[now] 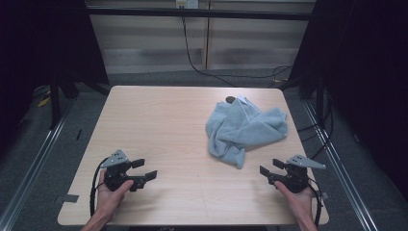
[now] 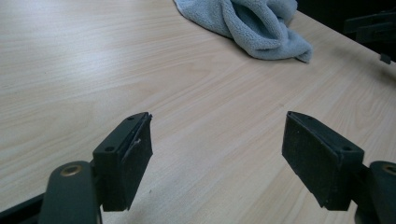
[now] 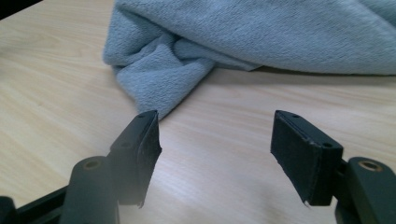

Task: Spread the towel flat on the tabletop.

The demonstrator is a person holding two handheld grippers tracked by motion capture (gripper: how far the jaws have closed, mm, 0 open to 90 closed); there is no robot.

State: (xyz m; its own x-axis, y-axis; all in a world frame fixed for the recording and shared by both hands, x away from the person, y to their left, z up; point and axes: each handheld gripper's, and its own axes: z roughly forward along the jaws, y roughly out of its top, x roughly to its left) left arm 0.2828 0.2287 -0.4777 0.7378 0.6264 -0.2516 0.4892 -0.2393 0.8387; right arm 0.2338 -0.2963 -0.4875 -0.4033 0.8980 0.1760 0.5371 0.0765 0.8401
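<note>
A crumpled light blue towel (image 1: 245,127) lies on the right half of the wooden table (image 1: 163,125). My left gripper (image 1: 144,169) rests low near the front left, held by a hand, its jaws open and empty, pointing right toward the towel (image 2: 252,23). My right gripper (image 1: 269,167) sits near the front right, also hand-held, open and empty, pointing left. In the right gripper view (image 3: 215,140) the towel's near corner (image 3: 159,79) lies just beyond the jaw tips, not touching them. The other gripper (image 2: 371,28) shows far off at the upper right of the left gripper view (image 2: 217,149).
A small dark object (image 1: 230,100) peeks from behind the towel's far edge. Black cables (image 1: 202,62) run across the floor beyond the table. Metal rails (image 1: 33,154) flank the table on both sides. Bare tabletop stretches between the two grippers.
</note>
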